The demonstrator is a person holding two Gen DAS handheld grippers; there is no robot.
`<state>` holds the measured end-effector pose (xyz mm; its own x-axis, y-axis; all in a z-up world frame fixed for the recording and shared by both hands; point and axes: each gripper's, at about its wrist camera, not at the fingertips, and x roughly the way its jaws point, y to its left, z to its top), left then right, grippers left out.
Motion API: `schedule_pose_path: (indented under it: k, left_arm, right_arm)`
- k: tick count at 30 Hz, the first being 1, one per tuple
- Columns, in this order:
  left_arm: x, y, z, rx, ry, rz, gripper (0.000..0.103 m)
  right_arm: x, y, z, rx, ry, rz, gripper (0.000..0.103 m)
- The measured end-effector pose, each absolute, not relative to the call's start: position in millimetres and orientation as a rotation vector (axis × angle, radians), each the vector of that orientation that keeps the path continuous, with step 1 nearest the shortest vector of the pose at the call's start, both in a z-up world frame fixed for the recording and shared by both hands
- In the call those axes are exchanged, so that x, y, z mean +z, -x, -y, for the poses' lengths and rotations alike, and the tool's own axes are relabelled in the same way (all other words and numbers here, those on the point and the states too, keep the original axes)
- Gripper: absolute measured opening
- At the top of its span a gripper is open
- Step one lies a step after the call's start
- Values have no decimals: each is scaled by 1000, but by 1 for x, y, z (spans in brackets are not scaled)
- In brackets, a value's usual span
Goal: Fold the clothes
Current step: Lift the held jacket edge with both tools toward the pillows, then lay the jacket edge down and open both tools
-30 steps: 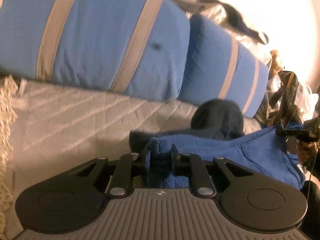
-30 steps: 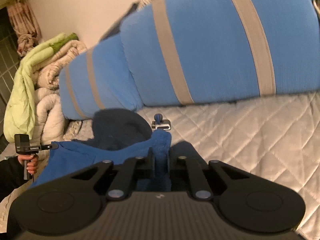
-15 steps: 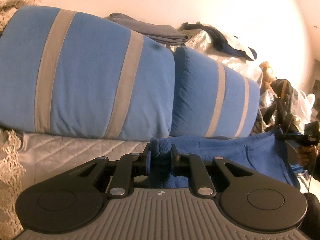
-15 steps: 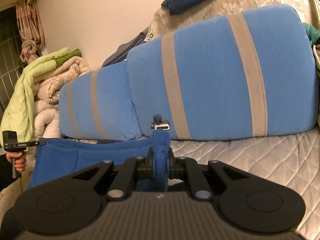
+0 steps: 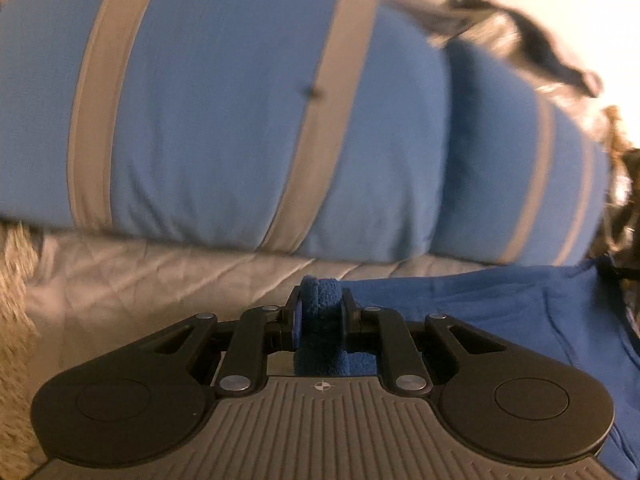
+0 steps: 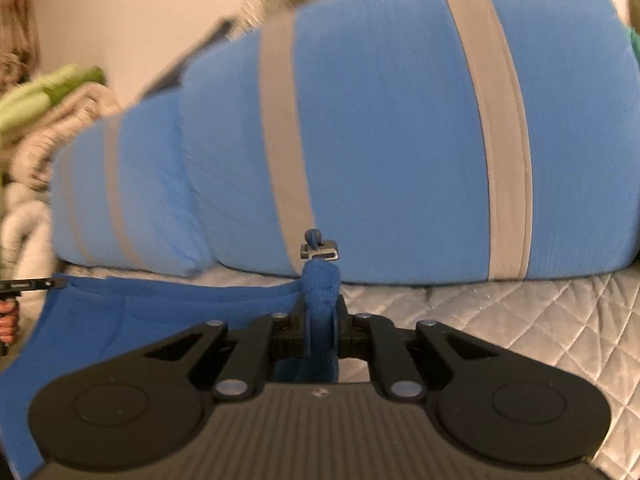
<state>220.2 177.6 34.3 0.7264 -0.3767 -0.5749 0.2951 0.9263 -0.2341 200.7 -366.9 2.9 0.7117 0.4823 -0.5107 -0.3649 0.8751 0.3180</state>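
Both claws are pinched tight on the blue garment (image 5: 480, 304): the left gripper (image 5: 319, 312) bites a fuzzy corner at lower centre, the right gripper (image 6: 320, 312) another. The cloth stretches low over the quilted bedcover (image 6: 500, 320), below striped blue pillows (image 5: 224, 120).

Two light-blue cushions with grey stripes (image 5: 224, 128) stand side by side against the wall — the landmark here. Below them spreads a pale quilted cover (image 6: 500, 320), its diamond stitching clear in the right wrist view. Left of the cushions in that view lies a heap of bedding, green and cream (image 6: 44, 104). On top of them — dark, blurred fabric (image 5: 516, 40).
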Motion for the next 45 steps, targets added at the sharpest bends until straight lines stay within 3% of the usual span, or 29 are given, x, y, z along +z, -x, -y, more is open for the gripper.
schedule_pose_path:
  k: [13,15,16,18,20,26,29,34,41,45]
  left_arm:
    - [-24,-252,-154,-264,5,-811,21]
    - [-19,-247,-153,-245,-21,-826,27]
    - [-15,-244,-153,-230,-37,-826,38]
    - [-1,-236,-153,-199,-65,-818,47]
    - [21,-227,-153,-193,-61,-792,58]
    - [82,-185,-107,-297,-125,-735,69]
    - [94,-167,-64,-392,-158,-721,74]
    - [76,-182,-7,-390,-119,-787,74]
    - [12,-226,12,-289,-34,-915,75]
    - [-11,-229,6,-280,-3,-872,88]
  right_arm:
    - [-59,-246,340,401,-145,-778,11]
    - [-57,-243,337,383,-98,-790,33]
    - [-55,-241,337,366,-72,-792,43]
    - [-45,-235,338,354,-52,-781,54]
    - [-31,-227,339,328,-31,-761,91]
    - [28,-184,328,365,8,-645,93]
    - [34,-176,298,417,-21,-673,95]
    - [30,-176,241,474,-55,-757,96]
    - [-23,-223,172,410,-18,-867,95]
    - [-67,-236,170,367,18,-881,101]
